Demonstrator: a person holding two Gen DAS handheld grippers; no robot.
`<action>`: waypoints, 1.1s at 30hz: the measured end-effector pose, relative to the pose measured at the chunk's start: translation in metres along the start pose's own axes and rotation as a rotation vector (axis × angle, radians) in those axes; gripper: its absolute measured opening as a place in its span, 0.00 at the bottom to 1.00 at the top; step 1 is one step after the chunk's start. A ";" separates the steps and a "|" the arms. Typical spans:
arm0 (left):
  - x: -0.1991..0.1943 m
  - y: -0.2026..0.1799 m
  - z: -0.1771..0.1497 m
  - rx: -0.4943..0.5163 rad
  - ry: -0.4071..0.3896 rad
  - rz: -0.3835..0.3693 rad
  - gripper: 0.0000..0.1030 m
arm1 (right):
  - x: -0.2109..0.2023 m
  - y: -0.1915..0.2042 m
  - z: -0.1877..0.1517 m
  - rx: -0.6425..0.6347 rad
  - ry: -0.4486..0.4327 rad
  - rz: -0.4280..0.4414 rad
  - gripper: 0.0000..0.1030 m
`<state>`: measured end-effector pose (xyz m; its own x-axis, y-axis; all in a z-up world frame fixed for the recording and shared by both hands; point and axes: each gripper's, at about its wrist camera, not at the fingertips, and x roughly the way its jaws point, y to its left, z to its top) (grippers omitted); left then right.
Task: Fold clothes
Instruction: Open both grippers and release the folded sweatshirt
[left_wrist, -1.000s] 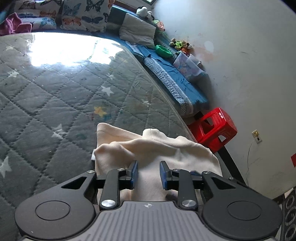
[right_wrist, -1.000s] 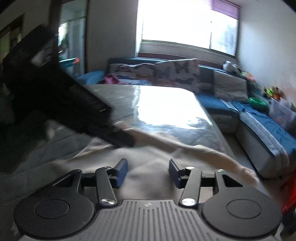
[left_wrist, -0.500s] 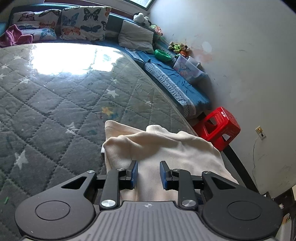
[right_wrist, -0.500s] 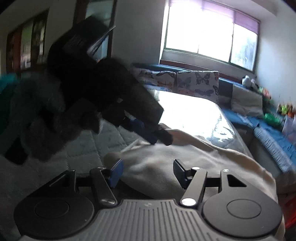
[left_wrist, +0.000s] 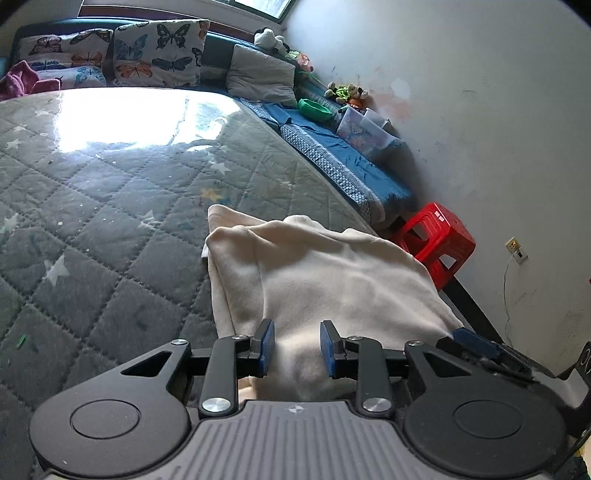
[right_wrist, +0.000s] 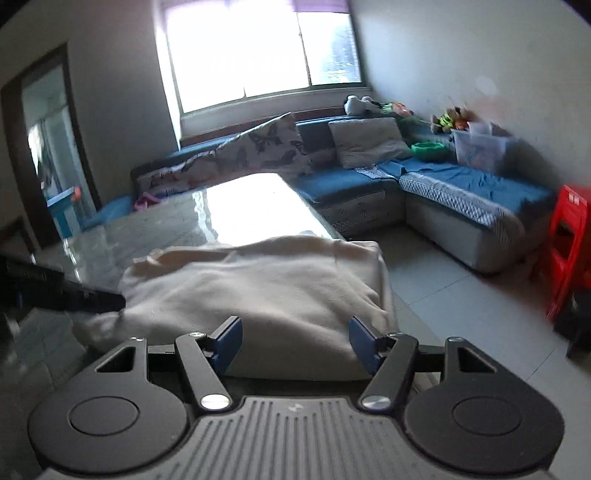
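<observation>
— Sunlight glares off a grey quilted mattress with pale stars, and a cream garment lies folded at its near corner, close to the edge. That is what the left wrist view gives. What does the other one add?

— From the right wrist view the same cream garment is a soft heap just ahead of the fingers, and behind it stand a bright window and a dark doorway, neither of which the left view shows whole.

— How does the left hand-held gripper stand?

— Its blue pads are a narrow gap apart, with cream cloth bulging up between them. I cannot tell whether the pads press on that cloth or merely flank it.

— And the right hand-held gripper?

— Spread wide and opening further; the garment lies in front of and below the pads, which are not pinching it. The right view also catches the left tool as a dark bar at the garment's left edge, though blurred.

— Anything only the left view shows?

— The butterfly cushions seen face-on, and a wall socket beyond the red plastic stool. Both views share the blue sofa, the green bowl and the clear storage box on it.
</observation>
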<state>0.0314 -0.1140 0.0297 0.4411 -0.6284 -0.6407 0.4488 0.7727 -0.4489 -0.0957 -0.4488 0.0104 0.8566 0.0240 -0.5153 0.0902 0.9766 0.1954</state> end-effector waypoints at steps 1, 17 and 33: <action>-0.001 -0.001 0.000 0.000 -0.002 0.001 0.32 | -0.002 -0.002 0.002 -0.001 -0.014 -0.002 0.64; -0.021 -0.010 -0.009 0.013 -0.049 0.082 0.69 | -0.016 0.019 -0.001 -0.067 -0.076 -0.039 0.92; -0.059 -0.017 -0.036 0.081 -0.123 0.128 1.00 | -0.046 0.047 -0.018 -0.085 -0.131 -0.083 1.00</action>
<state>-0.0301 -0.0872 0.0524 0.5884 -0.5352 -0.6060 0.4416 0.8406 -0.3136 -0.1406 -0.3997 0.0283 0.9075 -0.0800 -0.4123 0.1247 0.9888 0.0825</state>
